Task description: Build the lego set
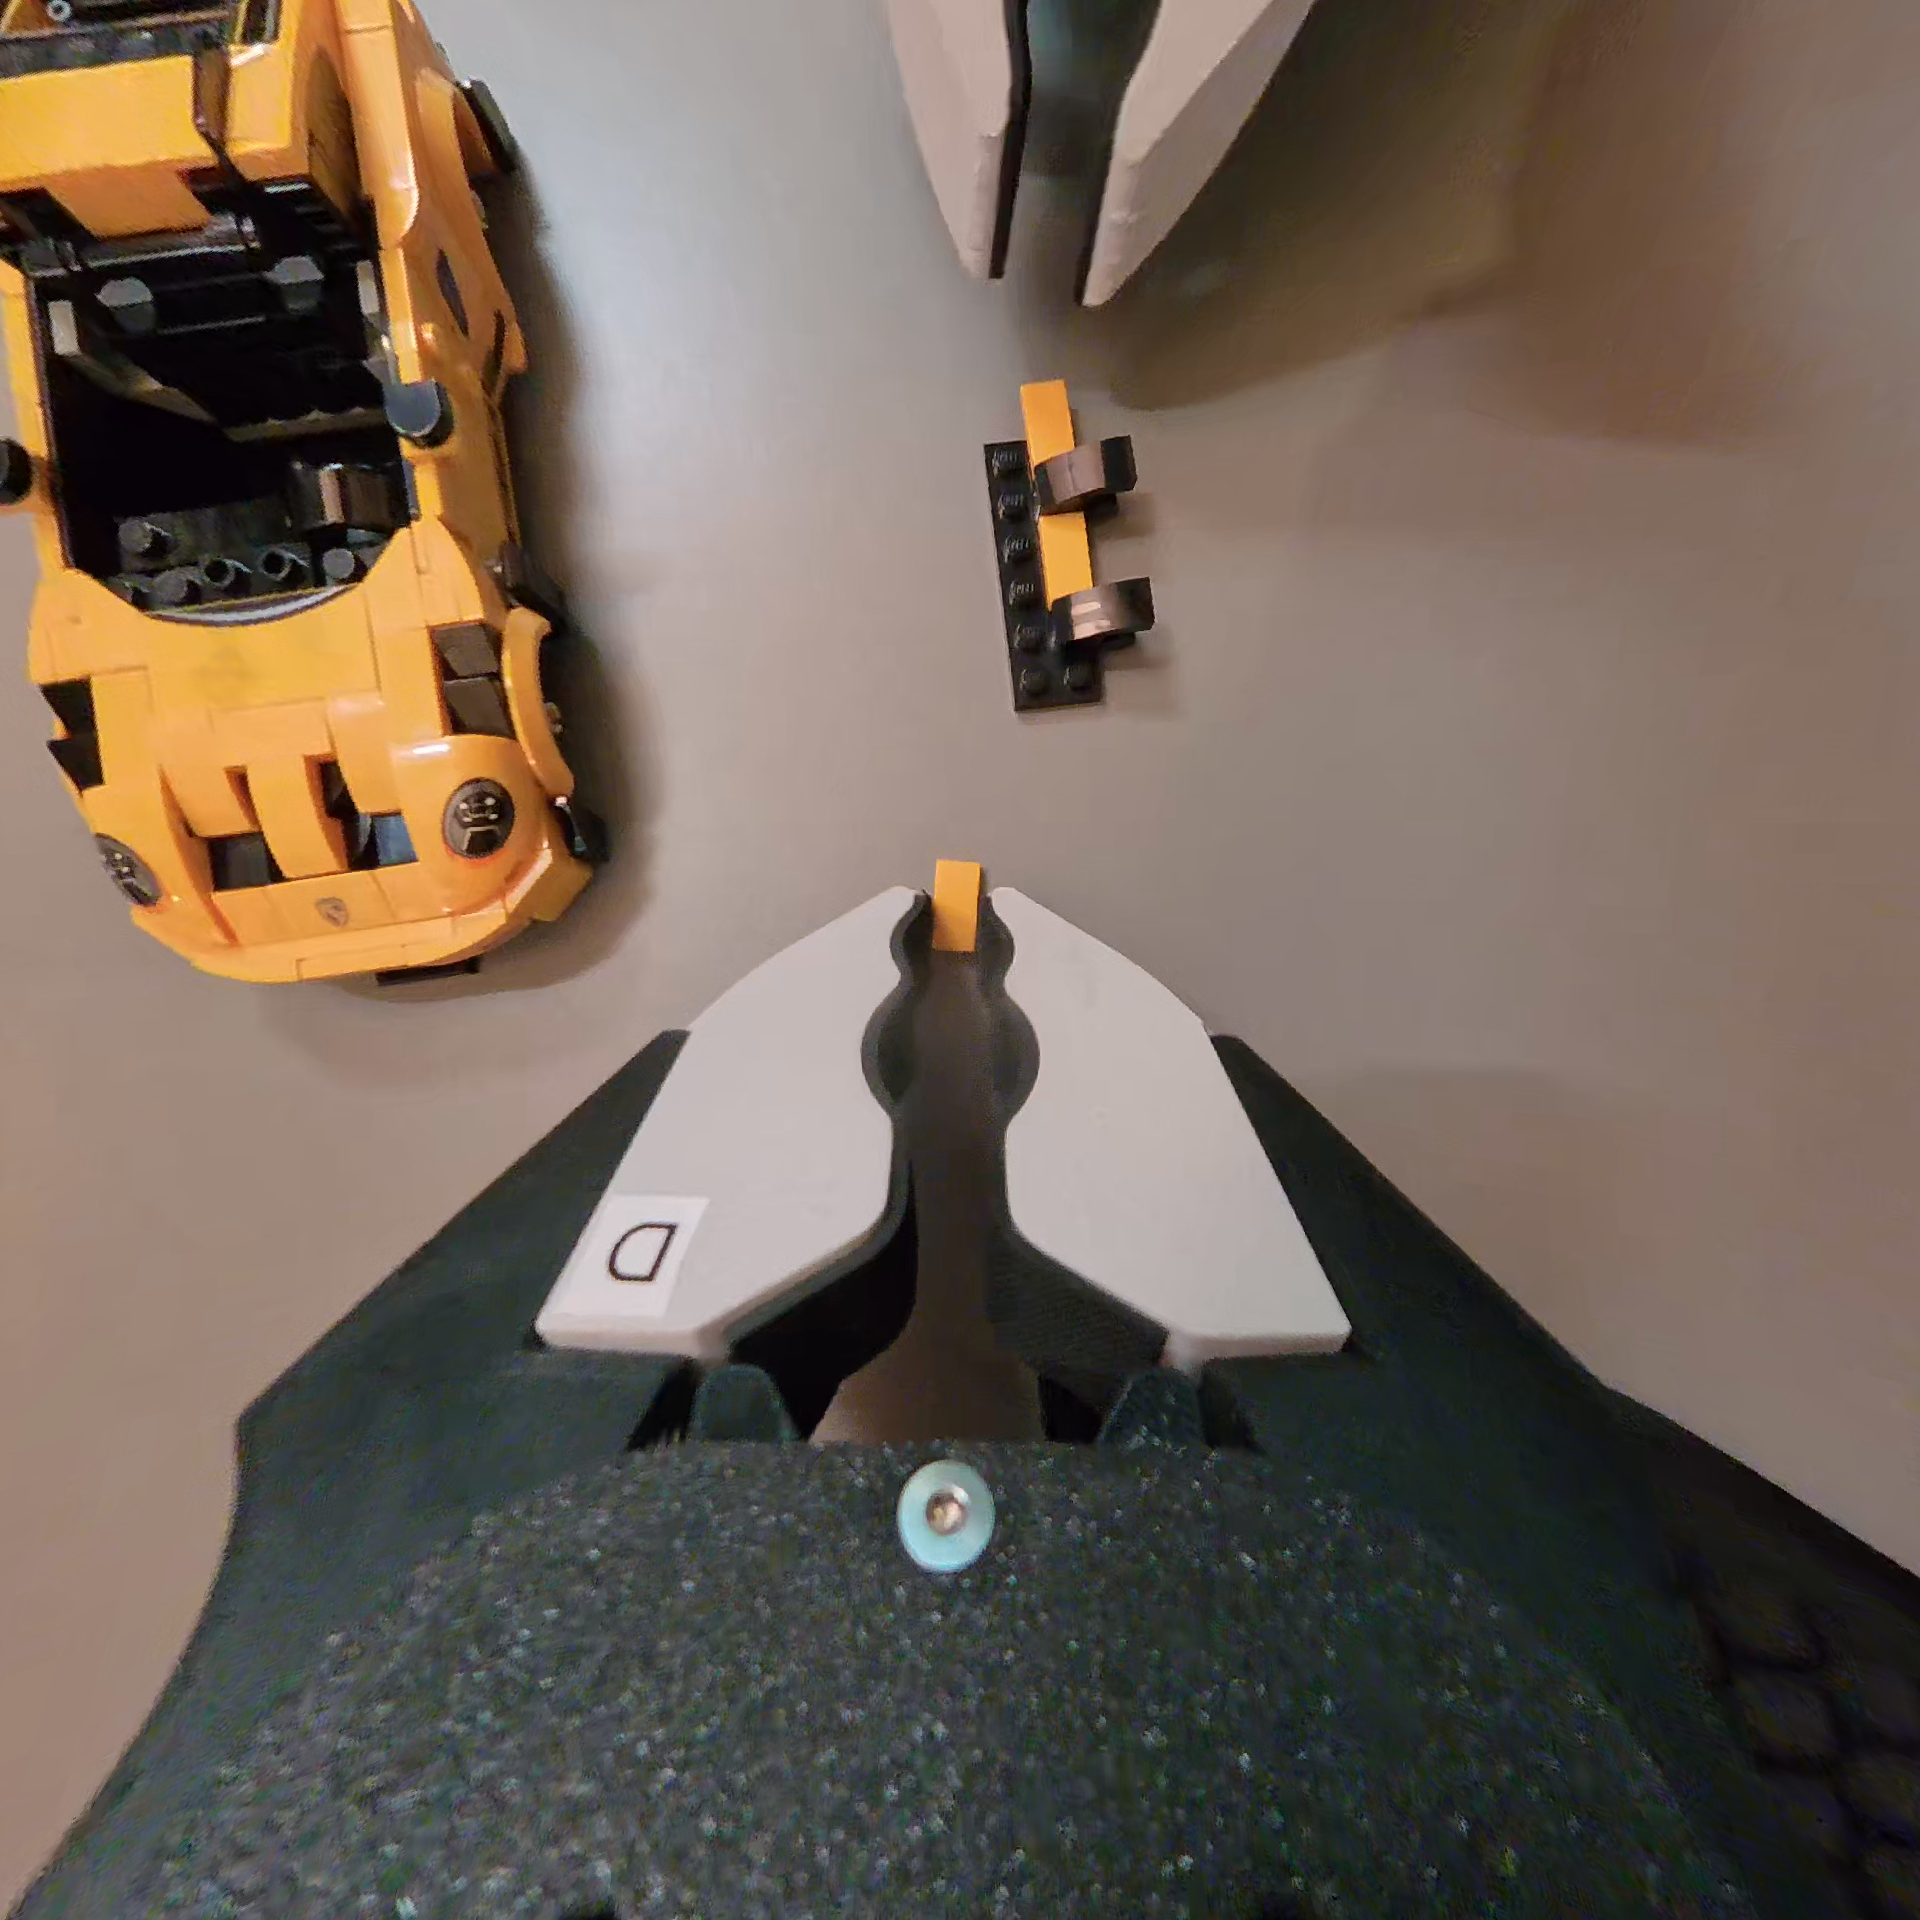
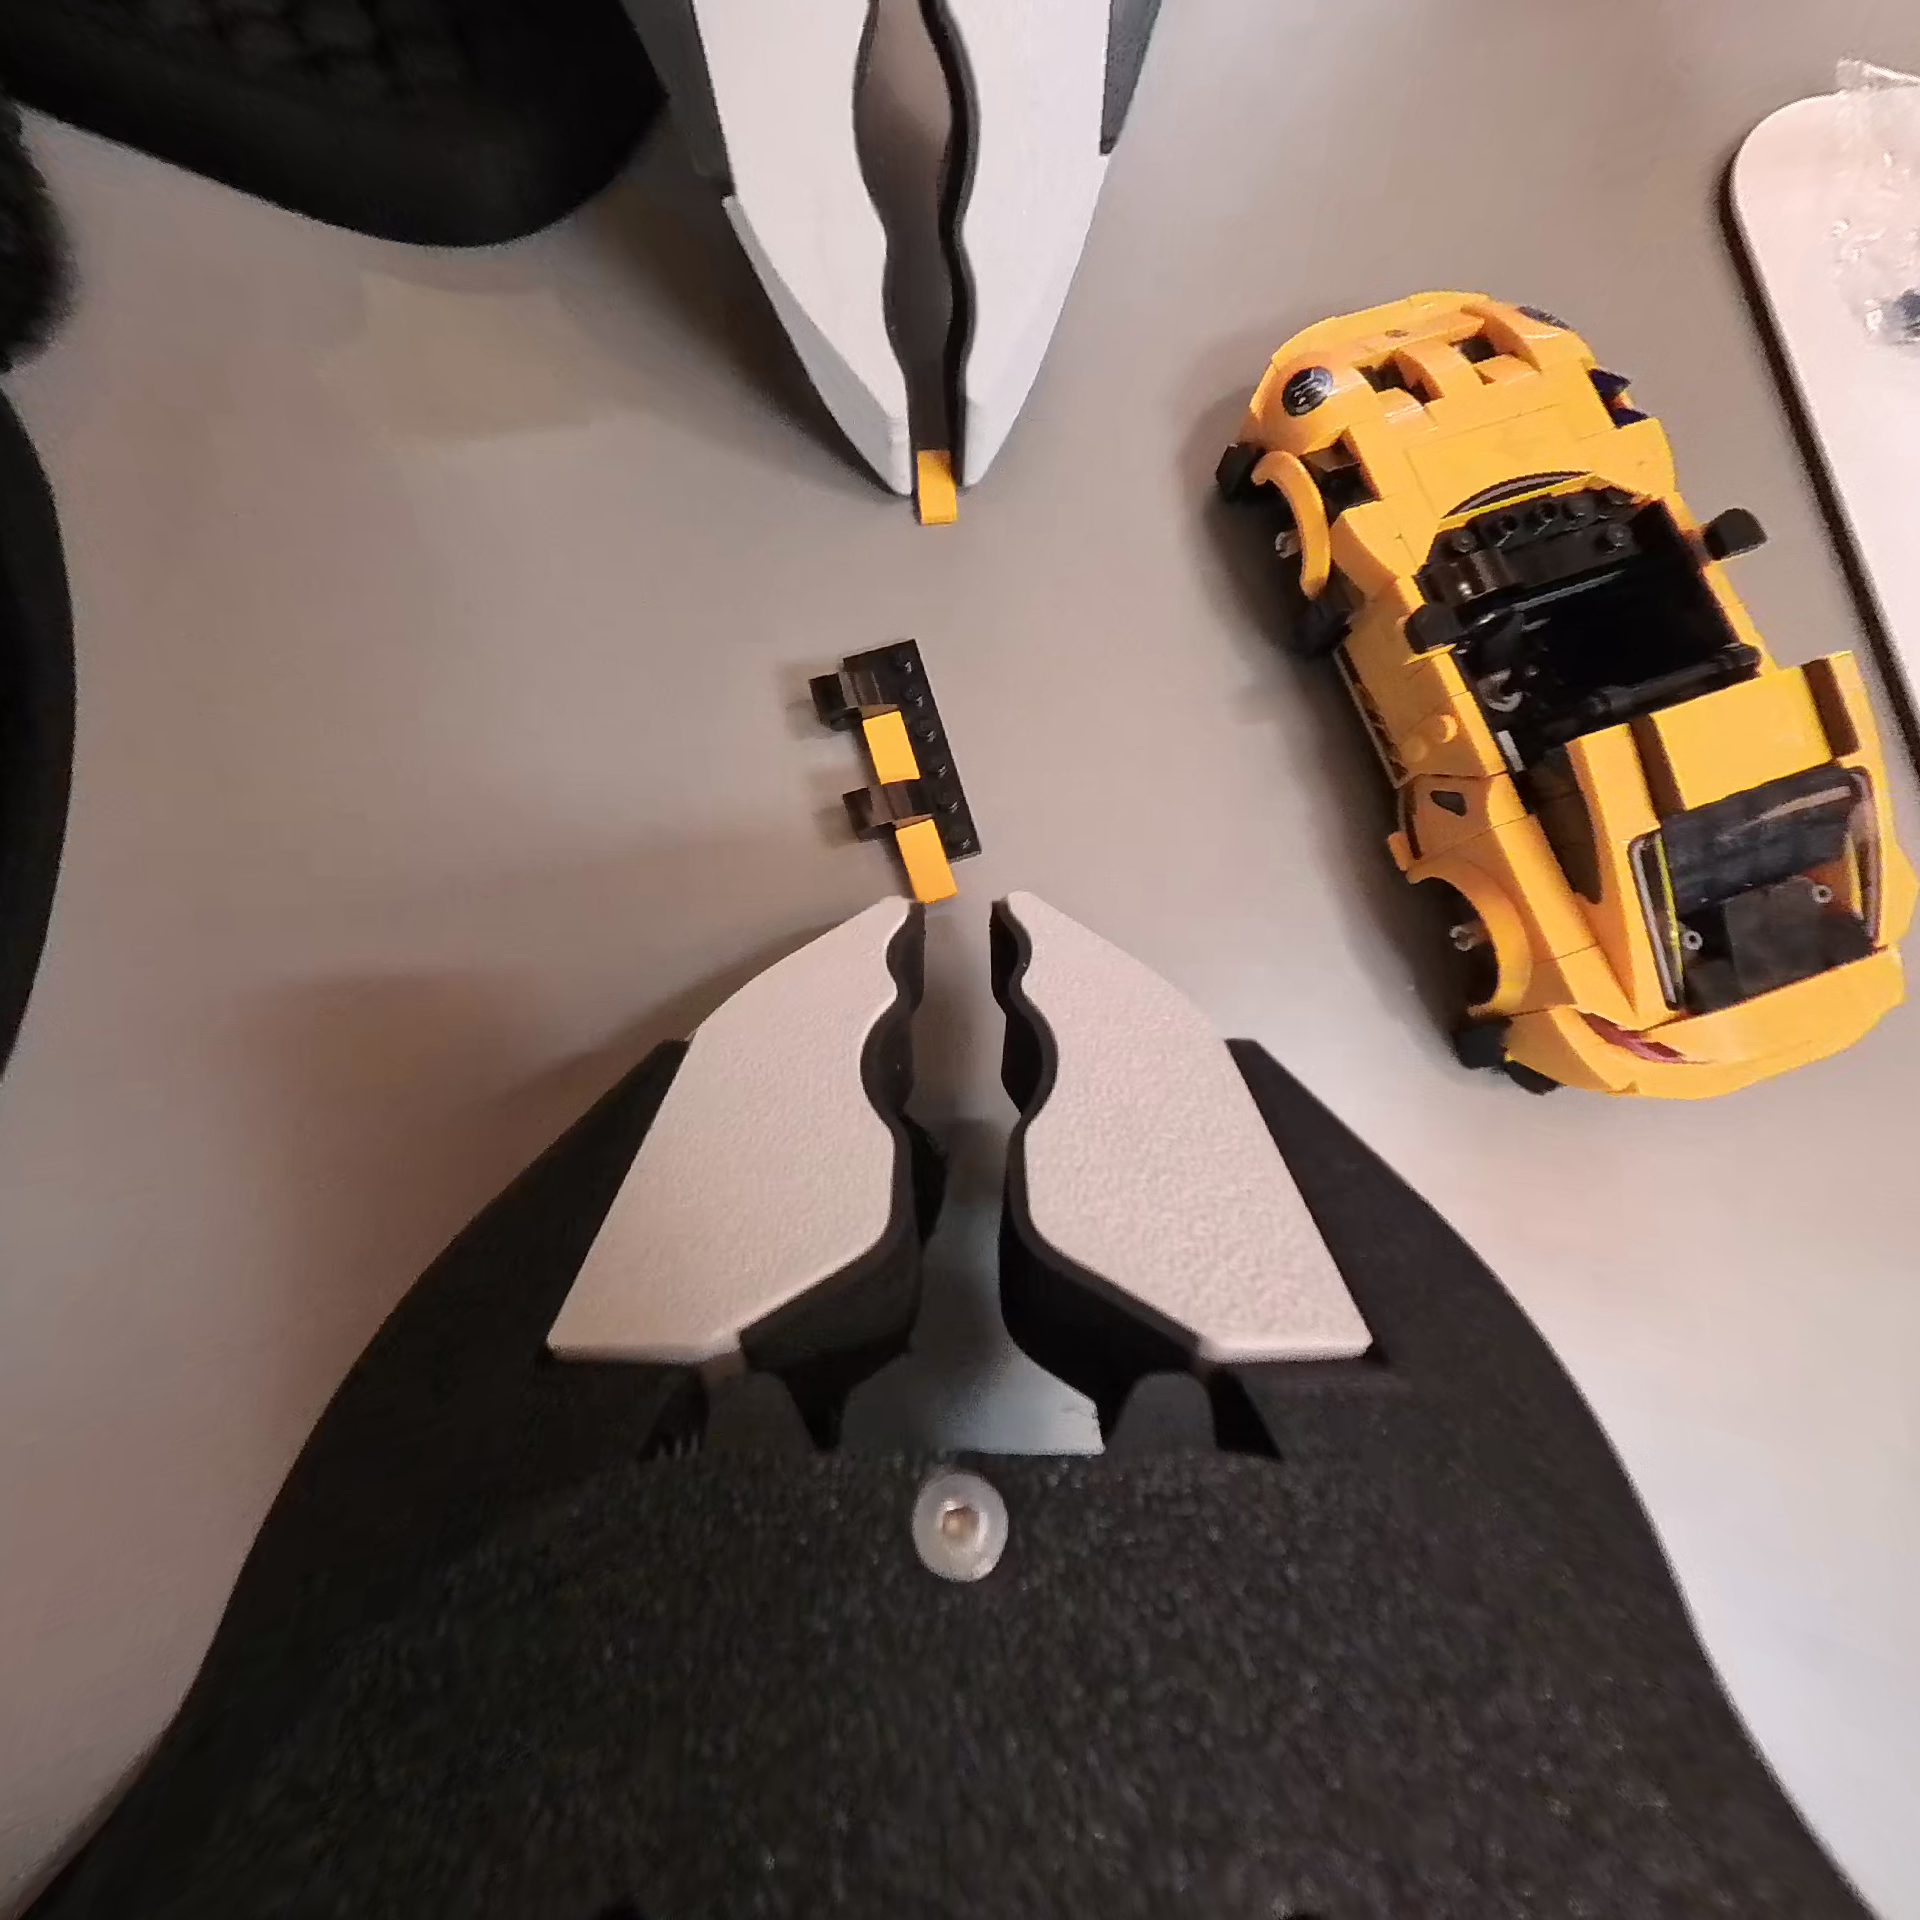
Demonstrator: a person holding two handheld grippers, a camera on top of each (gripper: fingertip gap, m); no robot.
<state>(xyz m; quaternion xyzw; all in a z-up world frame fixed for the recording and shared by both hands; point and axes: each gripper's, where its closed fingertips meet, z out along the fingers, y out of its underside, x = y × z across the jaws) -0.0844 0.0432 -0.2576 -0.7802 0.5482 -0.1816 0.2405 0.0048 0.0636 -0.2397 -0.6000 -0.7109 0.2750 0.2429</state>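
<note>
The grey table [image 1: 1455,935] is bearing everything. The yellow car [image 1: 281,540], roof open, is lying off to one side of the grippers. The left gripper [image 1: 956,904] is pointing down over the table, jaws pinching a small yellow tile [image 1: 956,906] that is sticking out past the tips. The right gripper [image 2: 956,914] is facing it from the opposite side, jaws slightly parted and holding nothing, tips just beside the black plate [image 2: 930,743]. That plate, carrying yellow tiles and two black clips, is lying flat between both grippers.
</note>
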